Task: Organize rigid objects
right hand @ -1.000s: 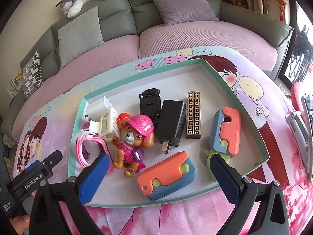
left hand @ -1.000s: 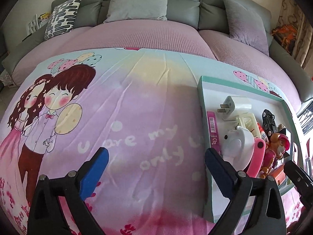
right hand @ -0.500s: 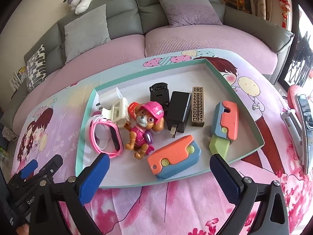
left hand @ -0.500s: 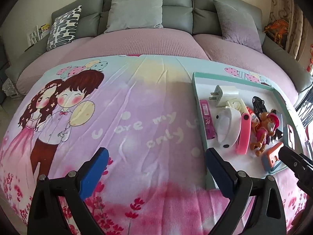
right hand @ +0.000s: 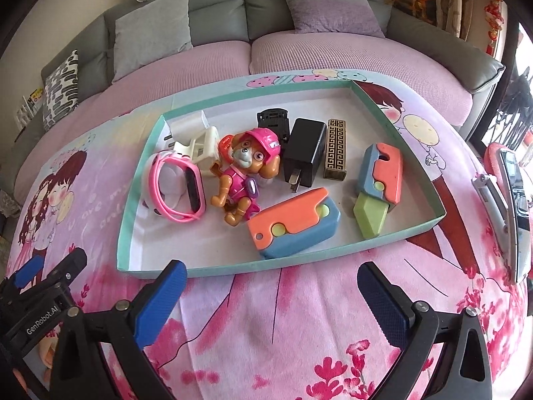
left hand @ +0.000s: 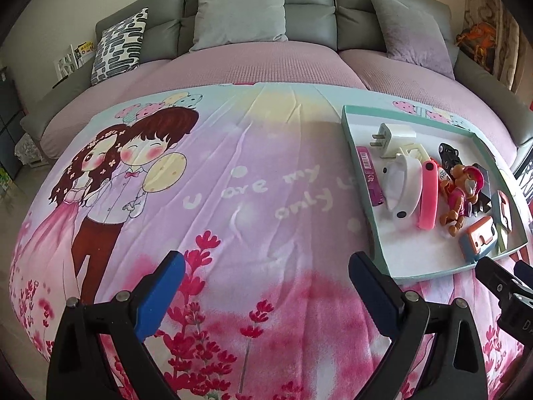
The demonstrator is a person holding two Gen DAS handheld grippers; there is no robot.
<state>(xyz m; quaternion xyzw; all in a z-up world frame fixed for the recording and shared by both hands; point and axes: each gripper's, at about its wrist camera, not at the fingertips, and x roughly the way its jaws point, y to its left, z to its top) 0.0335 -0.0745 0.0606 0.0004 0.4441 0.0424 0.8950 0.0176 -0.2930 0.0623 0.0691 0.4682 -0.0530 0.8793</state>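
A teal-rimmed white tray lies on the printed bedspread. It holds a pink-hatted toy dog, a pink watch, a white clip, a black charger, a gold patterned box, a black toy car and two orange-and-blue toy knives. My right gripper is open and empty, just in front of the tray's near rim. My left gripper is open and empty over the bedspread, left of the tray. A purple lighter and a white charger show there.
The bedspread covers a low surface in front of a grey sofa with cushions. A pink and silver object lies at the right edge. The left gripper also shows at the lower left of the right wrist view.
Both grippers have drawn back toward me, away from the tray. The tray and its objects now sit farther off in both views. Both stay open and empty.
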